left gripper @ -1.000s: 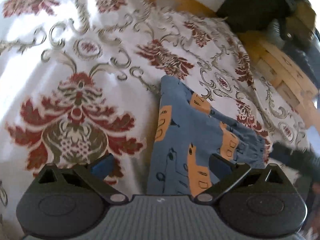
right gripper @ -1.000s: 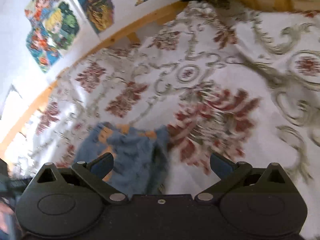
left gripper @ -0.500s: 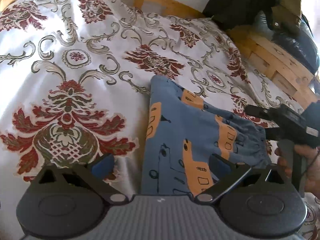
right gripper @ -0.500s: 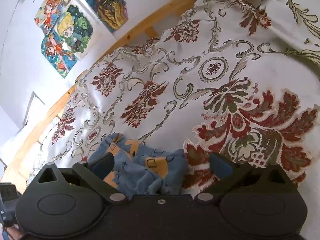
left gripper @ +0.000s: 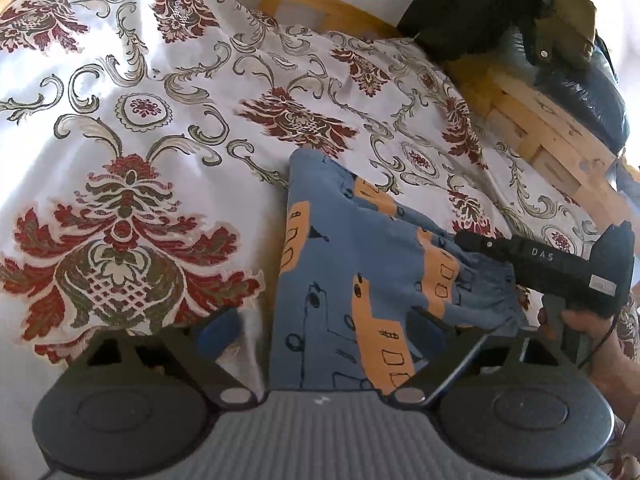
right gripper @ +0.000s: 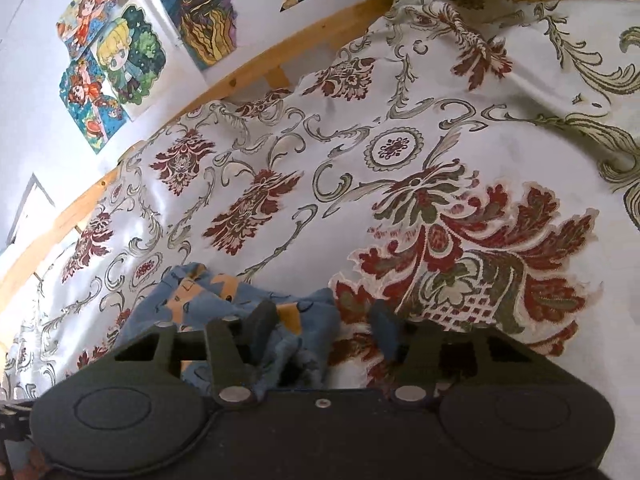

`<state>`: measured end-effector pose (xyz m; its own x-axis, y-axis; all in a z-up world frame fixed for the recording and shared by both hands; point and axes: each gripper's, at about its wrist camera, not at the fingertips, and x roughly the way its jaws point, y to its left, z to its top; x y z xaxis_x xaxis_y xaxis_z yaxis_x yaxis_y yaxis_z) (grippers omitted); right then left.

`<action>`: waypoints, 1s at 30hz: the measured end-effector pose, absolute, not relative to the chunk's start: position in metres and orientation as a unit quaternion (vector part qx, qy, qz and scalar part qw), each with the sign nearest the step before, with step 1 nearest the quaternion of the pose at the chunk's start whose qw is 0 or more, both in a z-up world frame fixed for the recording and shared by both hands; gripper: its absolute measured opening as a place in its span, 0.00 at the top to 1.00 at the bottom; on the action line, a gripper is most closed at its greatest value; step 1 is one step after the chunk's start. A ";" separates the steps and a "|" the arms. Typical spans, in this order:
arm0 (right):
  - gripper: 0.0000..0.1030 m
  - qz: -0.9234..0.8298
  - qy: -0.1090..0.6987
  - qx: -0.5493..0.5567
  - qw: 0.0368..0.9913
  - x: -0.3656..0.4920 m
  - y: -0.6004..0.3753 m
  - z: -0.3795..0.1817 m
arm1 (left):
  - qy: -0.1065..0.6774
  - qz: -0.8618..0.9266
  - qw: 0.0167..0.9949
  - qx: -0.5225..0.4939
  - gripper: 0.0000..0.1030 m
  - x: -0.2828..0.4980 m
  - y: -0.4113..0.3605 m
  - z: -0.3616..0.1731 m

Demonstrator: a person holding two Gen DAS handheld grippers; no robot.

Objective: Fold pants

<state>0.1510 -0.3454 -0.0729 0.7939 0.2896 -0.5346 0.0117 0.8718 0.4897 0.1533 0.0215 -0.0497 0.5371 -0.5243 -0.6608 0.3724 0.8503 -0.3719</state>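
Blue pants point(left gripper: 360, 272) with orange truck prints lie flat on the patterned bedspread point(left gripper: 132, 92), the gathered waist toward the right. My left gripper point(left gripper: 320, 324) is open and hovers low over the near edge of the pants, its right finger above the cloth and its left finger over the bedspread. My right gripper point(left gripper: 472, 242), held in a hand point(left gripper: 580, 320), reaches in from the right over the waist. In the right wrist view the right gripper point(right gripper: 323, 322) is half narrowed, with the bunched pants point(right gripper: 240, 300) edge between its jaws and a gap still showing.
A wooden bed frame point(left gripper: 552, 136) runs along the far and right sides. Dark bags and clothing point(left gripper: 520, 12) are piled at the upper right. Colourful drawings point(right gripper: 116, 68) hang on the wall behind the bed. Wide bedspread lies to the left of the pants.
The right gripper has come in over the waist of the pants and its jaws have narrowed around the bunched edge. The left gripper has stayed open and barely shifted.
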 end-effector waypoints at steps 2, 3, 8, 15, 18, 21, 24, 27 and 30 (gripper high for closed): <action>0.62 0.079 0.313 0.236 0.917 0.150 -0.341 -0.072 | 0.406 -0.257 0.872 -0.093 0.23 0.153 0.022 -0.049; 0.64 0.081 0.313 0.233 0.917 0.150 -0.340 -0.073 | 0.405 -0.258 0.872 -0.094 0.25 0.153 0.022 -0.049; 0.74 0.076 0.313 0.240 0.916 0.148 -0.339 -0.074 | 0.413 -0.261 0.867 -0.100 0.52 0.153 0.021 -0.051; 0.84 0.062 0.305 0.226 0.923 0.142 -0.330 -0.061 | 0.423 -0.252 0.864 -0.107 0.76 0.155 0.025 -0.052; 0.85 0.065 0.294 0.213 0.929 0.137 -0.326 -0.055 | 0.418 -0.251 0.867 -0.099 0.80 0.154 0.023 -0.049; 0.86 0.064 0.287 0.211 0.932 0.132 -0.326 -0.052 | 0.412 -0.253 0.871 -0.089 0.81 0.151 0.019 -0.047; 0.86 0.064 0.280 0.205 0.936 0.126 -0.324 -0.047 | 0.412 -0.254 0.871 -0.088 0.82 0.151 0.019 -0.046; 0.86 0.064 0.278 0.203 0.937 0.124 -0.323 -0.042 | 0.416 -0.252 0.869 -0.096 0.82 0.152 0.020 -0.045; 0.87 0.066 0.276 0.195 0.939 0.124 -0.320 -0.037 | 0.414 -0.253 0.869 -0.097 0.82 0.152 0.021 -0.042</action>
